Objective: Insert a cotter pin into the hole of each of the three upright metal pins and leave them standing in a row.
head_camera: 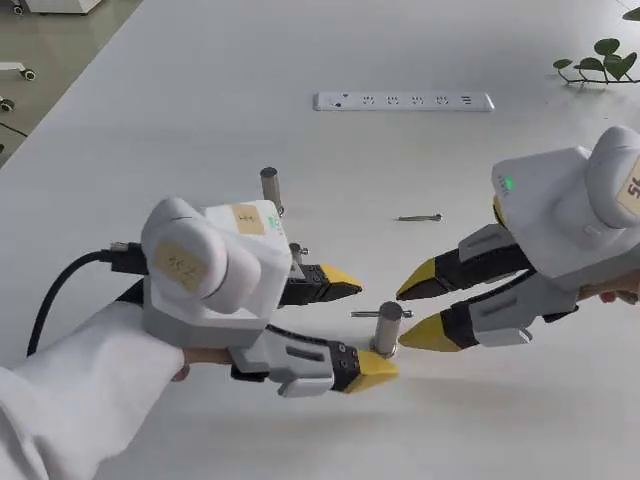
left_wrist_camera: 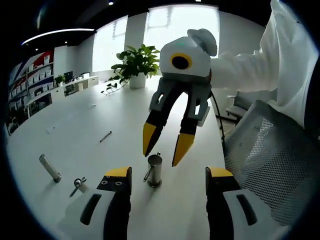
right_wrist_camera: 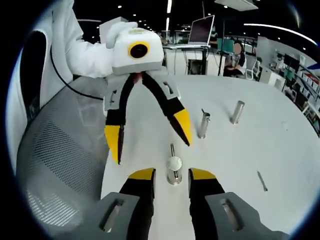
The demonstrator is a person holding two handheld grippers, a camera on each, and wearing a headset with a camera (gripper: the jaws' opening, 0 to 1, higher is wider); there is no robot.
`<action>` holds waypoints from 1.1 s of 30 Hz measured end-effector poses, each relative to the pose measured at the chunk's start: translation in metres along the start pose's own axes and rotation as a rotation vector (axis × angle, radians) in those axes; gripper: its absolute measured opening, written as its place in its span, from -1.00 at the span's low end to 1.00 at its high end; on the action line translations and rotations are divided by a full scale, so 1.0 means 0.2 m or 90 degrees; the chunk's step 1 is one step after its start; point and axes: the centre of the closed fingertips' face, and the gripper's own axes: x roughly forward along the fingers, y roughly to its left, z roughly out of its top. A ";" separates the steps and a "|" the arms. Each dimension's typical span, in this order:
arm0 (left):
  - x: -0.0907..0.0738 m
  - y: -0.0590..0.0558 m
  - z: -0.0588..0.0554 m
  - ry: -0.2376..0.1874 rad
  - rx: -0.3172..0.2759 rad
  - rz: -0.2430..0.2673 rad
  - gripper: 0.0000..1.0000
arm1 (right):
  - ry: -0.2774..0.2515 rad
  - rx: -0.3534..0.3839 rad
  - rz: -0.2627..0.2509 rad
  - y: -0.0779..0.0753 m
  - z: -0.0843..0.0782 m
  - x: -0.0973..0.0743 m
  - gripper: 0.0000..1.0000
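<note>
Cotter pin of thin grey wire [head_camera: 366, 314] sits crosswise through a short upright steel cylinder pin [head_camera: 388, 332] toward the near edge of the white table [head_camera: 200, 80]. It stands between two spread jaw pairs, those of the left gripper [left_wrist_camera: 169, 175] and right gripper [right_wrist_camera: 172, 175], and neither pinches anything. A yellow tip brushing the cylinder could topple it or push the wire out. The tan label [head_camera: 247, 218] on the left gripper has writing too small to read.

Head view from above; gripper views close, face to face across pin [head_camera: 387, 326]
</note>
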 end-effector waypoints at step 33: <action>-0.14 -0.13 -0.23 0.062 -0.024 -0.018 0.98 | -0.032 0.034 -0.028 -0.03 -0.02 0.11 -0.84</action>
